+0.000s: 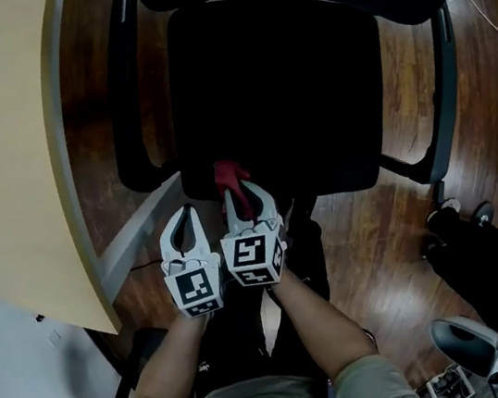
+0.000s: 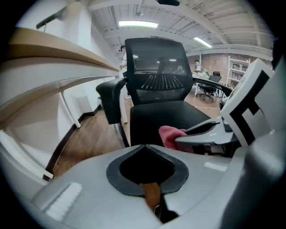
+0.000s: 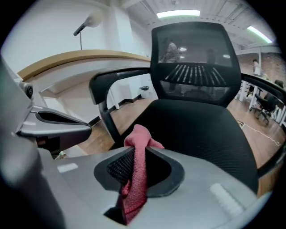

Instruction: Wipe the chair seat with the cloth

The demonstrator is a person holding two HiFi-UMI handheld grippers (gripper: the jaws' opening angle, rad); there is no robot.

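- Black padded chair seat: bare, and so dark in the head view that its surface is hard to read.
- Right gripper: at the seat's front edge, jaws clamped on the small red cloth, likely ready for wiping.
- Left gripper: just short of the seat, jaws together, empty.
- The red cloth: bunched over the seat's front edge; whether they touch is unclear.

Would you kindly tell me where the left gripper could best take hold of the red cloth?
Probably the bunched end of the cloth sticking out past the tips of the right gripper, approached from that gripper's left side, since the rest is pinched flat between its jaws.
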